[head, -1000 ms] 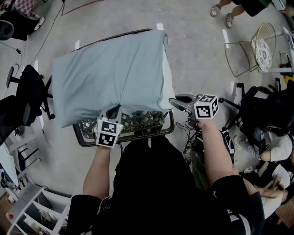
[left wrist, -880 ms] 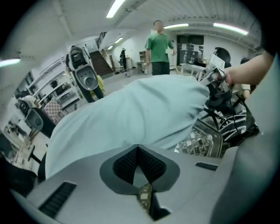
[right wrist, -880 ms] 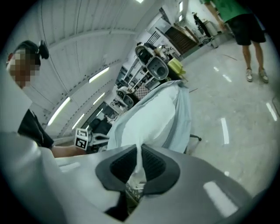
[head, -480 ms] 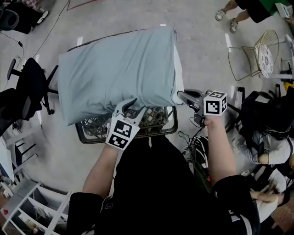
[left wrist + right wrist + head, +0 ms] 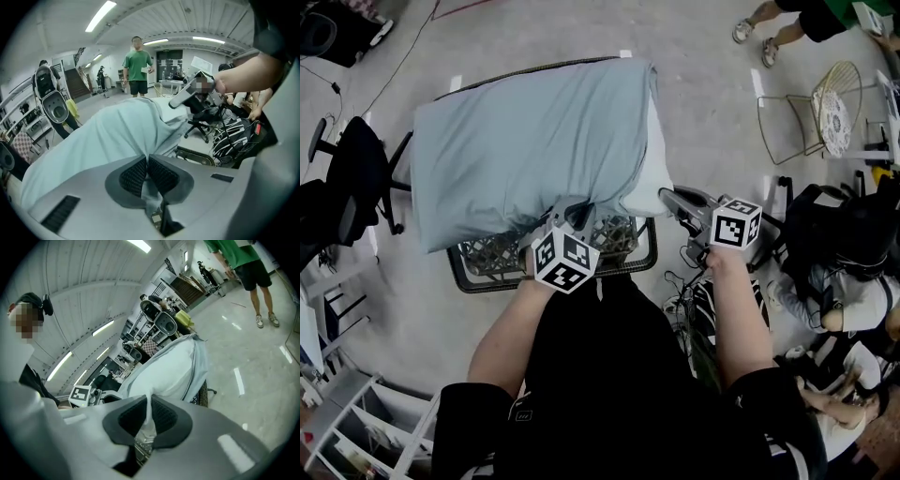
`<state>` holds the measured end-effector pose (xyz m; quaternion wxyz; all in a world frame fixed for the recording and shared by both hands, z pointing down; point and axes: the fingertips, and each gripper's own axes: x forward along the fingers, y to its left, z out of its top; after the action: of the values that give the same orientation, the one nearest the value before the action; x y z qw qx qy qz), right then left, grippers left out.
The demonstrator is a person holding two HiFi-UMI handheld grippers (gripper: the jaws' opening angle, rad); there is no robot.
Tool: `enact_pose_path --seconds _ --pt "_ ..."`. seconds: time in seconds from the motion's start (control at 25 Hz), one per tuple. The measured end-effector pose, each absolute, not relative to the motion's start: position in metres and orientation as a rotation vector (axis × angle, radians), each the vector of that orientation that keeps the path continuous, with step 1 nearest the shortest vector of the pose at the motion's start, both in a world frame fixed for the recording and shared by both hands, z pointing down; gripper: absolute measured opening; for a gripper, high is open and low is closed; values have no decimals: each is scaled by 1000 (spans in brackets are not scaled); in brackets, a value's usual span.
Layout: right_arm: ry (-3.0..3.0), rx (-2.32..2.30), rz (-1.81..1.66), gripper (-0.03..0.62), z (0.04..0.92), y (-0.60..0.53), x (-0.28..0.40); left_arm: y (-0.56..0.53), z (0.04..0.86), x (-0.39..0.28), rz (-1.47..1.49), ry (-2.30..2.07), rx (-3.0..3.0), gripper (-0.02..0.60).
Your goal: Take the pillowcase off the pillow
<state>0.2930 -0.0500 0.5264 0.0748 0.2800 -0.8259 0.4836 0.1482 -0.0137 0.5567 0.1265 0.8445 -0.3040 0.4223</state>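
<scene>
Softly creased pale-blue pillowcase (image 5: 525, 141), plump white pillow (image 5: 650, 180), latticed basket (image 5: 490, 253)

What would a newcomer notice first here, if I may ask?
A pillow in a pale blue pillowcase lies across a black lattice basket, mid head view. The left gripper, jaws having just closed further, pinches the pillowcase's near edge; the right gripper pinches the pillow's white end.
</scene>
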Motion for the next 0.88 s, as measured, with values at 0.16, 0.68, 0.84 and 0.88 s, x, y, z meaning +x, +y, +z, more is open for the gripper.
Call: enact_pose_path --seconds 0.16,0.68,0.84,0.88 --pt "-2508 876 1456 31 515 -62 295 -9 558 122 1165 -940 2392 21" --pt "-2576 943 1471 29 462 -87 283 -16 553 64 1215 -1263 2274 254" --pt "-2577 1055 1480 29 459 -104 298 -18 549 50 1300 -1228 2295 44" --pt "-2583 1074 1481 29 457 -110 301 -16 547 43 1316 -1233 2290 20"
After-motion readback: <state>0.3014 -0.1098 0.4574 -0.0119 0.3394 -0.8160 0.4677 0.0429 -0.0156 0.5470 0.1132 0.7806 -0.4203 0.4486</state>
